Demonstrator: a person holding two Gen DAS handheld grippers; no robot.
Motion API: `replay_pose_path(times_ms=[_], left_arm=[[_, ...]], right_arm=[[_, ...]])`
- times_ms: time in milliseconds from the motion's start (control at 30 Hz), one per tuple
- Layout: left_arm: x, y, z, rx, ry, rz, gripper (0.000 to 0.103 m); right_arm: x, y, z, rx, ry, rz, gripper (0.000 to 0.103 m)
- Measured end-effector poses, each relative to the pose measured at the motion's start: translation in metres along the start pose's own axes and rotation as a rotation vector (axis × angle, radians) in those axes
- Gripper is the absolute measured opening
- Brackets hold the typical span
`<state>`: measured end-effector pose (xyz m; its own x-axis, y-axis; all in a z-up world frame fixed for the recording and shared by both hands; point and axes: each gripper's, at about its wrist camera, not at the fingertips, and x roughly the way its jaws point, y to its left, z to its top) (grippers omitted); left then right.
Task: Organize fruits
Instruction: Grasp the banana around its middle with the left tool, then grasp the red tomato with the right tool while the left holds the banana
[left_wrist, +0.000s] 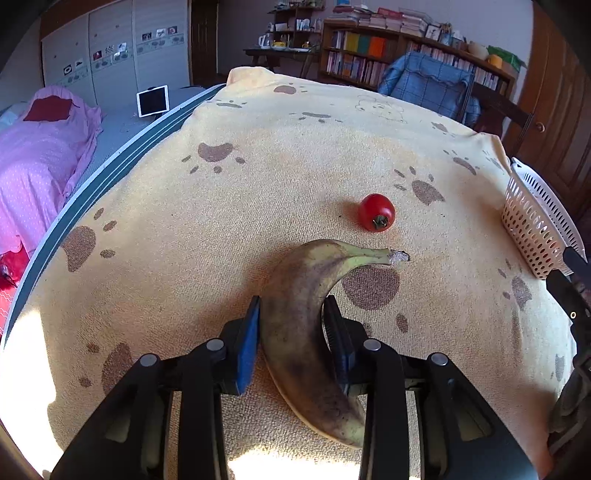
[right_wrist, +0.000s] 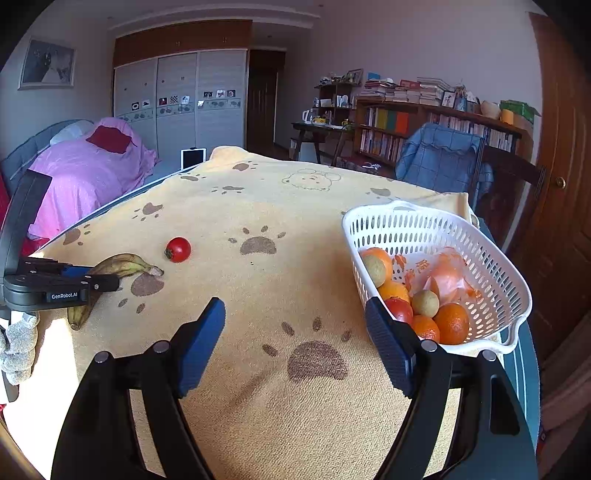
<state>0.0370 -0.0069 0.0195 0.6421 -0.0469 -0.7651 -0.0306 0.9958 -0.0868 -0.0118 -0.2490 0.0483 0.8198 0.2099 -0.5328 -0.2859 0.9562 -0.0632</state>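
My left gripper (left_wrist: 291, 310) is shut on a brown-spotted banana (left_wrist: 306, 332) that lies on the yellow paw-print cloth (left_wrist: 221, 221). A red tomato (left_wrist: 376, 212) sits just beyond the banana's stem. In the right wrist view the banana (right_wrist: 118, 266) and tomato (right_wrist: 178, 249) lie at the left, with the left gripper (right_wrist: 79, 275) on the banana. My right gripper (right_wrist: 295, 325) is open and empty above the cloth, beside a white basket (right_wrist: 491, 258) holding oranges (right_wrist: 451, 323), a tomato, brownish round fruits and an orange bag.
The basket also shows at the right edge of the left wrist view (left_wrist: 535, 229). The cloth-covered table drops off at the left towards a bed with a pink cover (right_wrist: 92, 173). A blue-draped chair (right_wrist: 439, 158) and bookshelves stand behind.
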Motion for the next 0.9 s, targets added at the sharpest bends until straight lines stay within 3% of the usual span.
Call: replay_pose_path(times_ms=[100,367,567,900], left_arm=[[-0.007,0.005,0.001,-0.028,-0.042,-0.002,0.033],[-0.02,0.023,0.004,-0.13,-0.133,0.073,0.033],[-0.02,0.035,0.002,-0.187,-0.151,0.103,0.033],[-0.017,0.047,0.0,-0.255,-0.14,0.104,0.033]], right_arm=[[0.005,0.003,0.005,0.0,0.031,0.015,0.079],[0.04,0.042,0.03,0.03,0.156,0.189,0.079],[0.08,0.081,0.052,0.009,0.188,0.226,0.077],[0.13,0.114,0.067,0.013,0.249,0.219,0.058]])
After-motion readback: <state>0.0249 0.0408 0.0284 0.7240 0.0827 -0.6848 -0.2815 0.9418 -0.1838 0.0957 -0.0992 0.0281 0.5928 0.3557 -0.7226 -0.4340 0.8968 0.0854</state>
